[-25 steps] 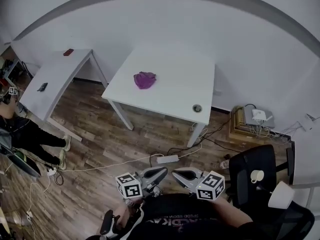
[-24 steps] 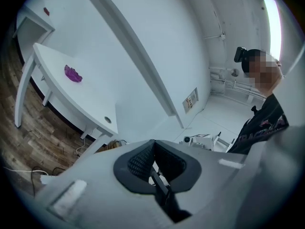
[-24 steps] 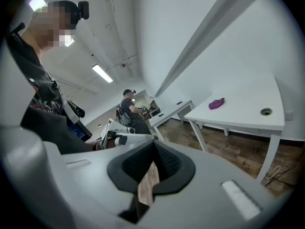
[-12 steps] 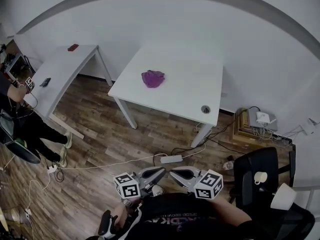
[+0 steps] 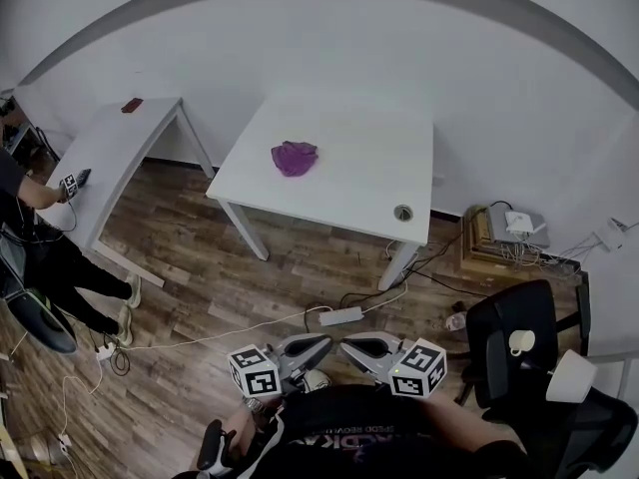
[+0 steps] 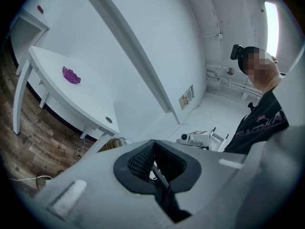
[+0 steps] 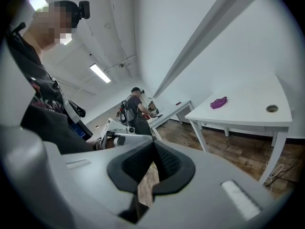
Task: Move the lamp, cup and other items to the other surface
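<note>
White lamp (image 5: 570, 376) and cup (image 5: 519, 342) are yet to be fetched; left gripper (image 5: 318, 344) and right gripper (image 5: 355, 346), shut and empty, must be opened there.

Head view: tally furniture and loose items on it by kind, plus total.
White rectangular tables: 2
Black office chair: 1
Crumpled purple cloth: 1
White ceramic cup: 1
White shaded lamp: 1
Total: 6

no wording is legible. white print on the person's dark shirt (image 5: 349, 425), at six o'clock in the head view, is too blurred to read.
</note>
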`<state>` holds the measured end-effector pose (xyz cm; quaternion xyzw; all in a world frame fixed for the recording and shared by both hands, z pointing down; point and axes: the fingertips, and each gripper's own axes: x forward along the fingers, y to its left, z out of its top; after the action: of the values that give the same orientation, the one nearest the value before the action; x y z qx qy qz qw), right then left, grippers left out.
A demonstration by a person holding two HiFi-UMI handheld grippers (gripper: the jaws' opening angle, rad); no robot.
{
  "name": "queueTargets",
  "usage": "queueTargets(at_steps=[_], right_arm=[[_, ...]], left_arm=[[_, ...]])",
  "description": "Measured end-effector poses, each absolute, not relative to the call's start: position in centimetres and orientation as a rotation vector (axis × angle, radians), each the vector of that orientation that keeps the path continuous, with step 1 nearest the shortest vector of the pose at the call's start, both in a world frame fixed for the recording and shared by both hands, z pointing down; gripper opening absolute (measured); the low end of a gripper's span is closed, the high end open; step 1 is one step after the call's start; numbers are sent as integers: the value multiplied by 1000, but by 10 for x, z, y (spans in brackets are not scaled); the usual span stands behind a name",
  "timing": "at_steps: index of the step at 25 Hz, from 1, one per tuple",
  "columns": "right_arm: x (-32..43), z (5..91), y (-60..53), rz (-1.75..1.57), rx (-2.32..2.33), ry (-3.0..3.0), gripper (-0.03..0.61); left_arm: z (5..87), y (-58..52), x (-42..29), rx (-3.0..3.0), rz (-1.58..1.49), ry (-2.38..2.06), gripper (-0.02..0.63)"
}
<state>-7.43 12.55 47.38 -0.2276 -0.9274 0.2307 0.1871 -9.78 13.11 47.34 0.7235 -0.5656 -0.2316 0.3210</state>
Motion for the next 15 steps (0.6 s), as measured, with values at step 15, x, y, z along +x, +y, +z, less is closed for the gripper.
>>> queueTargets(at_steps=[15], right_arm=[[-78,473,117,680,-634,-2633,2]], left_arm=[[472,130,-112,1868,-652,-1552,-5]])
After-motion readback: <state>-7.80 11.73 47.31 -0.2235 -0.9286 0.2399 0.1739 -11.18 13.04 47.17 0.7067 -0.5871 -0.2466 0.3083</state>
